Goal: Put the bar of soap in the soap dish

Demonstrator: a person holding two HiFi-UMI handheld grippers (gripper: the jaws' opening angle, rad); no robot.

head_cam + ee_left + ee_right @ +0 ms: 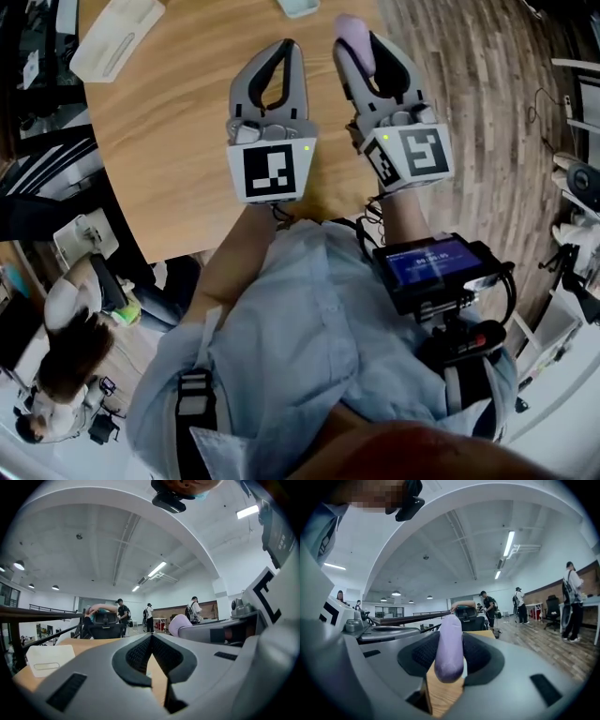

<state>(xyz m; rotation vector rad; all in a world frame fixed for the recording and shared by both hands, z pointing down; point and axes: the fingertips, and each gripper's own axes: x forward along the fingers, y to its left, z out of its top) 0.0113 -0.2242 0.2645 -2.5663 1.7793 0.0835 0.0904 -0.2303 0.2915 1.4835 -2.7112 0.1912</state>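
Note:
A lavender bar of soap (354, 37) stands on edge between the jaws of my right gripper (361, 49), which is shut on it above the wooden table (178, 141). In the right gripper view the soap (450, 644) fills the gap between the dark pads. My left gripper (284, 49) hovers just left of it, shut with its tips touching and nothing between them (151, 638). A white rectangular dish (117, 36) lies at the table's far left corner, also visible as a white dish (49, 660) in the left gripper view. The soap's end (178, 624) shows at that view's right.
A small pale object (298, 7) sits at the table's far edge. The table's rounded near edge (155, 253) curves close to my body. Wooden floor (497, 84) lies to the right. A seated person (70, 356) is at lower left; a black office chair (105, 629) and standing people are beyond the table.

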